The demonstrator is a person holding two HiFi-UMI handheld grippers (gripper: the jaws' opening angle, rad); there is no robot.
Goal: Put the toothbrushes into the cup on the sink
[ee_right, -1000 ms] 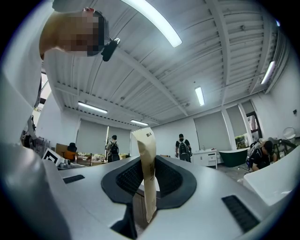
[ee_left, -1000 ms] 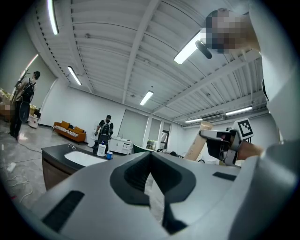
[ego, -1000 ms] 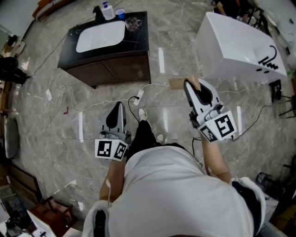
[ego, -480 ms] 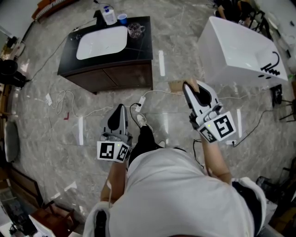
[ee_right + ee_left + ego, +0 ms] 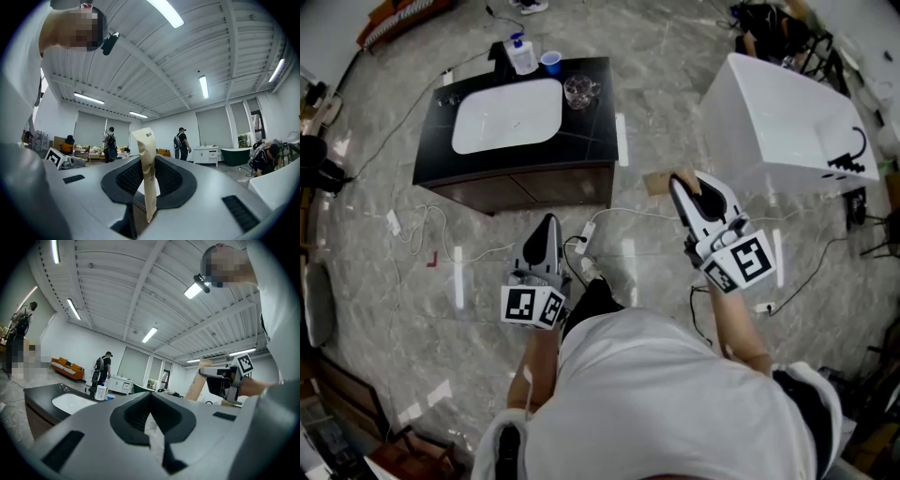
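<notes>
A clear glass cup (image 5: pixel 578 91) stands on the black counter (image 5: pixel 593 70) right of the white sink basin (image 5: pixel 508 114), far ahead of both grippers. My right gripper (image 5: pixel 678 182) is shut on a tan paper toothbrush packet (image 5: pixel 657 182), which sticks up between the pads in the right gripper view (image 5: pixel 148 173). My left gripper (image 5: pixel 548 223) hangs lower at the left, over the floor. Its jaws stand close together, with only a pale sliver between them (image 5: pixel 151 427); I cannot tell what that sliver is.
A small blue cup (image 5: pixel 550 62) and a soap bottle (image 5: pixel 522 54) stand at the counter's back edge. A white bathtub (image 5: pixel 787 122) sits to the right. White cables (image 5: pixel 422 225) trail over the marble floor before the vanity. People stand far off in the room.
The vanity has slid lower and slightly right in the head view as the person steps toward it. Both grippers keep their pose, and the packet stays in the right one.
</notes>
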